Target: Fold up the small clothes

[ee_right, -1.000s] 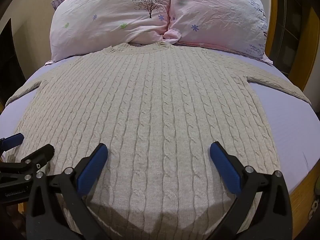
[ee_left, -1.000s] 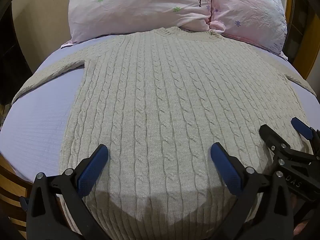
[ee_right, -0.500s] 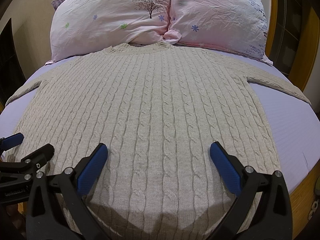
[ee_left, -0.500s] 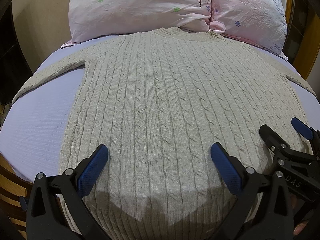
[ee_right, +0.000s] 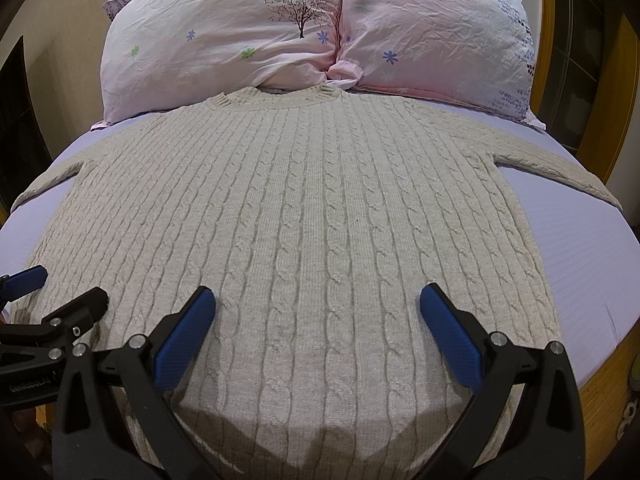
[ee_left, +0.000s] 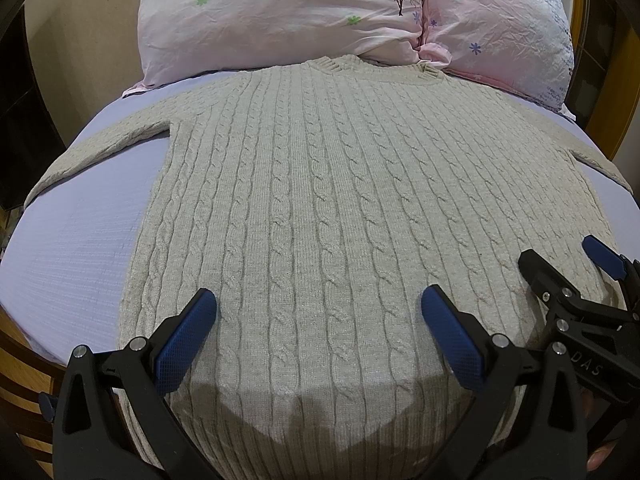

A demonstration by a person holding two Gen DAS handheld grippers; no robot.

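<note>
A beige cable-knit sweater (ee_left: 320,200) lies flat on the bed, neck toward the pillows and sleeves spread out to both sides; it also shows in the right wrist view (ee_right: 312,216). My left gripper (ee_left: 318,312) is open and empty above the sweater's hem, left of centre. My right gripper (ee_right: 316,312) is open and empty above the hem, right of centre. Each gripper shows in the other's view: the right gripper (ee_left: 560,264) at the right edge, the left gripper (ee_right: 60,288) at the left edge.
Two pink floral pillows (ee_right: 320,28) lie at the head of the bed, touching the sweater's collar. The lilac sheet (ee_left: 76,248) shows on both sides of the sweater. A wooden bed frame (ee_right: 600,384) edges the mattress.
</note>
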